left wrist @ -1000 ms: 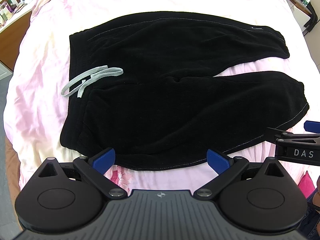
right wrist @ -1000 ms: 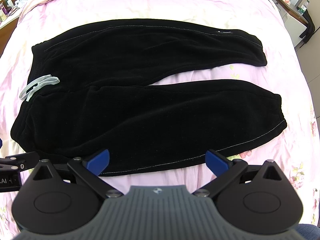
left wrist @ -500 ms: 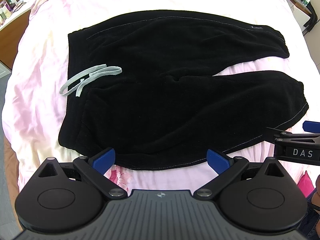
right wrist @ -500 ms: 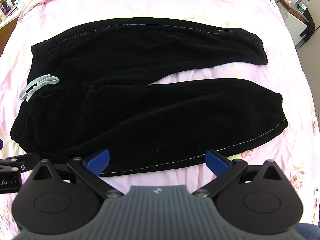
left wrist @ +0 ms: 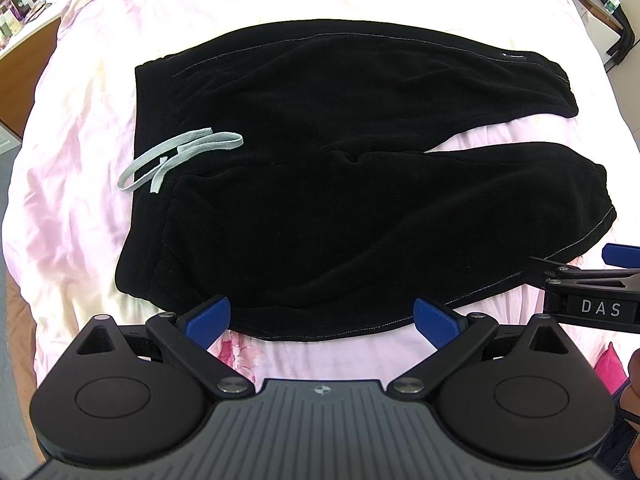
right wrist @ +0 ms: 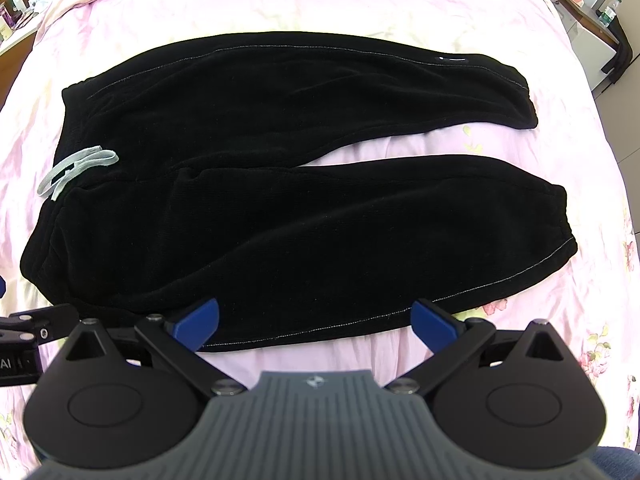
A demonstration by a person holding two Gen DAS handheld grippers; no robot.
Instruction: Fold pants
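Black pants (left wrist: 340,184) lie flat on a pink bed, waistband to the left, both legs spread out to the right with a gap between them. A grey drawstring (left wrist: 180,156) lies at the waistband. The pants also show in the right wrist view (right wrist: 280,208), with the drawstring (right wrist: 76,170) at the left. My left gripper (left wrist: 322,318) is open and empty, just above the near edge of the pants by the waist. My right gripper (right wrist: 314,318) is open and empty at the near edge of the near leg.
The pink bedsheet (left wrist: 80,168) covers the bed around the pants. A wooden cabinet with bottles (left wrist: 24,28) stands at the far left. A white side table (right wrist: 596,36) stands at the far right. The right gripper's body (left wrist: 592,300) shows at the left view's right edge.
Both grippers have drifted slightly; the pants sit a little lower and further left in the left wrist view. The pants have not moved on the bed.
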